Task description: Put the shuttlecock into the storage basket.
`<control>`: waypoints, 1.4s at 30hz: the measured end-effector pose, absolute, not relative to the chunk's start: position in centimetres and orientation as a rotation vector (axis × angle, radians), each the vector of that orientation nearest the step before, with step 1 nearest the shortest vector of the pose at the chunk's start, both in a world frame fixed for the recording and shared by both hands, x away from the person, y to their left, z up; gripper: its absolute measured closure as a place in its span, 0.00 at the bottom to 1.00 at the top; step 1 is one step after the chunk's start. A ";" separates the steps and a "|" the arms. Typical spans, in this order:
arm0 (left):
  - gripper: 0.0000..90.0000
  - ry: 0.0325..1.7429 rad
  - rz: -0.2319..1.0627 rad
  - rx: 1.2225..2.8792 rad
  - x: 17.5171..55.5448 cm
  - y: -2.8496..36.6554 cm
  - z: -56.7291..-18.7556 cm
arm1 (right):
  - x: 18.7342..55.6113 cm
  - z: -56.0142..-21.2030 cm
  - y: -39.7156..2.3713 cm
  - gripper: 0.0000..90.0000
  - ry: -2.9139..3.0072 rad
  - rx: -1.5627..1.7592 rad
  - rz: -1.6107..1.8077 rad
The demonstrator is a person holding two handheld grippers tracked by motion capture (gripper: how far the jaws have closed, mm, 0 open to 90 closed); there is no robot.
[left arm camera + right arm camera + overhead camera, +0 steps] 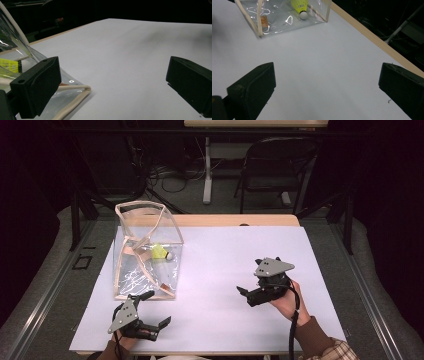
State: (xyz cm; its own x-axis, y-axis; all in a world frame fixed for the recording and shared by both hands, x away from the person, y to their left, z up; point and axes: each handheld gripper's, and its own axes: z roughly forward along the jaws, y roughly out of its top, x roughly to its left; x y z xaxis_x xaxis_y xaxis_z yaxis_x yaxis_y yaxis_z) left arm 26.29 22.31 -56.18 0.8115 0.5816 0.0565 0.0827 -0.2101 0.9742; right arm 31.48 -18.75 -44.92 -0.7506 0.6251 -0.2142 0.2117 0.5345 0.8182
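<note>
So the left gripper [150, 309] sat low at the near-left of the table [225, 270], jaws spread wide with nothing between them, one jaw just beside the near bottom corner of the clear bag [145, 250]. In the left gripper view that corner's cream piping [75, 100] lay right next to the jaw. The right gripper [248, 296] was well apart from it, over on the right side of the white sheet, also wide open and empty, pointed back toward the bag.

The bag stood upright at the left of the table, open at the top, with a yellow shuttlecock [300, 6] lying inside near the far bottom edge, white cork tip [303, 15] toward the wall.

My guess on handling: the bag looked like thin floppy vinyl, light and slippery, so pinching a flat panel would probably just crumple or slide. The piped edge or the strap [142, 247] seemed the better place to take hold. The shuttlecock should be featherlight and easy to crush at the skirt, so I'd grab it by the cork end.
</note>
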 end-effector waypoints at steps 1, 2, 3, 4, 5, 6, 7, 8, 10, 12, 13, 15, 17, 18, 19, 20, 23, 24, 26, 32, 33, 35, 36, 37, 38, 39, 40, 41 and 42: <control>0.00 0.517 0.494 1.742 26.3 22.3 -56.2 | 31.3 -45.0 -18.9 0.01 2.280 0.677 1.134; 0.00 0.518 0.494 1.746 26.3 22.3 -56.2 | 31.2 -45.1 -19.0 0.01 2.274 0.678 1.137; 0.00 0.517 0.492 1.744 26.3 22.3 -56.2 | 31.0 -45.2 -19.2 0.01 2.269 0.679 1.135; 0.00 0.517 0.495 1.742 26.3 22.3 -56.2 | 30.9 -45.3 -19.3 0.01 2.266 0.682 1.142; 0.00 0.517 0.494 1.743 26.3 22.3 -56.2 | 30.7 -45.4 -19.4 0.01 2.268 0.681 1.142; 0.00 0.518 0.496 1.746 26.3 22.3 -56.2 | 30.6 -45.6 -19.5 0.01 2.263 0.682 1.147; 0.00 0.520 0.494 1.744 26.3 22.3 -56.2 | 30.5 -45.7 -19.6 0.01 2.258 0.681 1.153; 0.00 0.519 0.492 1.745 26.3 22.3 -56.2 | 30.3 -45.9 -19.7 0.01 2.256 0.684 1.154; 0.00 0.519 0.493 1.744 26.3 22.2 -56.2 | 30.1 -46.1 -19.9 0.01 2.248 0.682 1.154; 0.00 0.520 0.492 1.746 26.3 22.2 -56.2 | 29.8 -46.3 -20.1 0.01 2.237 0.684 1.164; 0.00 0.520 0.492 1.744 26.3 22.2 -56.2 | 29.7 -46.4 -20.2 0.01 2.232 0.681 1.167; 0.00 0.515 0.493 1.744 26.3 22.3 -56.2 | 29.4 -46.6 -20.4 0.01 2.226 0.681 1.171; 0.00 0.516 0.492 1.743 26.3 22.3 -56.2 | 29.1 -46.8 -20.6 0.01 2.214 0.679 1.180; 0.00 0.514 0.491 1.744 26.3 22.3 -56.2 | 28.9 -46.9 -20.7 0.01 2.211 0.681 1.176; 0.00 0.514 0.490 1.743 26.3 22.3 -56.2 | 28.8 -47.1 -20.9 0.01 2.203 0.678 1.183; 0.00 0.513 0.490 1.743 26.3 22.3 -56.2 | 28.6 -47.2 -21.0 0.01 2.195 0.683 1.188; 0.00 0.515 0.490 1.740 26.2 22.3 -56.2 | 28.2 -47.7 -21.5 0.01 2.174 0.688 1.202; 0.00 0.516 0.491 1.740 26.3 22.3 -56.2 | 28.1 -47.9 -21.6 0.01 2.170 0.692 1.204; 0.00 0.518 0.492 1.743 26.3 22.3 -56.2 | 27.8 -48.2 -22.0 0.01 2.158 0.695 1.214; 0.00 0.520 0.491 1.743 26.3 22.3 -56.2 | 27.2 -49.2 -22.6 0.01 2.139 0.705 1.228; 0.00 0.517 0.487 1.744 26.3 22.3 -56.2 | 27.1 -49.4 -22.7 0.01 2.138 0.708 1.229; 0.00 0.517 0.487 1.743 26.3 22.3 -56.2 | 26.9 -49.7 -22.8 0.01 2.134 0.708 1.230; 0.00 0.520 0.489 1.743 26.3 22.3 -56.2 | 26.8 -49.9 -22.9 0.01 2.133 0.709 1.229; 0.00 0.520 0.490 1.742 26.3 22.3 -56.2 | 26.7 -50.0 -23.0 0.01 2.132 0.712 1.228; 0.00 0.518 0.491 1.743 26.3 22.3 -56.2 | 26.6 -50.2 -23.1 0.01 2.127 0.712 1.233; 0.00 0.519 0.490 1.742 26.3 22.3 -56.2 | 26.5 -50.4 -23.1 0.01 2.126 0.713 1.234; 0.00 0.519 0.490 1.742 26.3 22.3 -56.2 | 26.5 -50.5 -23.2 0.01 2.124 0.714 1.235; 0.00 0.519 0.489 1.742 26.3 22.3 -56.2 | 26.4 -50.6 -23.3 0.01 2.123 0.714 1.238; 0.00 0.519 0.488 1.742 26.3 22.3 -56.2 | 26.3 -50.8 -23.4 0.01 2.116 0.712 1.238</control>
State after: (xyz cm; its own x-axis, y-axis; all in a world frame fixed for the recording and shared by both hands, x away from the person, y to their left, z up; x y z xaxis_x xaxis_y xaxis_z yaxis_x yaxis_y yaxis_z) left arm 26.26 22.25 -56.19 0.8128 0.5803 0.0513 0.0863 -0.2070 0.9745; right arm 26.26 -23.41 -50.76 -0.6892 0.6927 -0.2125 0.1541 0.4267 0.8912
